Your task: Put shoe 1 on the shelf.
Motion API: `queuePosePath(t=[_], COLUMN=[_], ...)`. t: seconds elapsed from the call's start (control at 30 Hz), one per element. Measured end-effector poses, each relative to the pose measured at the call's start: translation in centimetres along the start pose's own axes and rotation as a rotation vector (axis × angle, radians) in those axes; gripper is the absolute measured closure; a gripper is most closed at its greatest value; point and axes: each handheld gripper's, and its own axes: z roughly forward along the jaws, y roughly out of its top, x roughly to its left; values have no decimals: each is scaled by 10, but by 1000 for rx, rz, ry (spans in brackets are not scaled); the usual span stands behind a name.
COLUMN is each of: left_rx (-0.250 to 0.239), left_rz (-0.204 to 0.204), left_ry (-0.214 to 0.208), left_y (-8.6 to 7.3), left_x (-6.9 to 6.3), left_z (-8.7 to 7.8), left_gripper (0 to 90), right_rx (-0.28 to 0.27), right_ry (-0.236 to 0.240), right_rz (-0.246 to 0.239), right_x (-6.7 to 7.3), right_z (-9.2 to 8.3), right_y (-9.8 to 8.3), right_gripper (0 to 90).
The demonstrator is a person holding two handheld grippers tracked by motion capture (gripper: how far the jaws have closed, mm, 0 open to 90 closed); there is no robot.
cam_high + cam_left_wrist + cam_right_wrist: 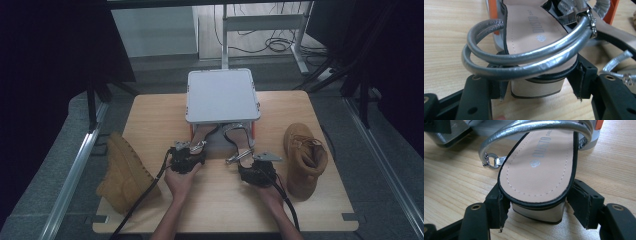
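Two silver strappy sandals (pixel 202 140) (pixel 239 145), heels toward the grippers. Two tan suede boots (pixel 125 172) (pixel 304 159), one at each side of the table. One grey lidded box (pixel 222 95). Two handheld grippers (pixel 192 154) (pixel 250 167). One wooden table (pixel 220 200).

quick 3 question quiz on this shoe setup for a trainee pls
1. True or false: both tan boots lie to the person's left.
2. What sits between the jaws of the right tool? A) a boot toe B) a sandal heel C) a cable
3. What covers the toes of the left sandal and the right sandal?
Key: 1. False: the left boot and the right boot lie on opposite sides. 2. B. 3. The grey box.
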Motion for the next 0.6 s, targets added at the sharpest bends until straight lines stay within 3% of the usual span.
queuePosePath(t=[0.6], left_rx=[-66], left_rz=[-58], left_ry=[55], left_y=[10], left_x=[-9], left_z=[21], left_gripper=[406], right_rx=[2], right_ry=[4], right_rz=[-2], right_x=[0], right_z=[0], right_y=[0], right_gripper=[360])
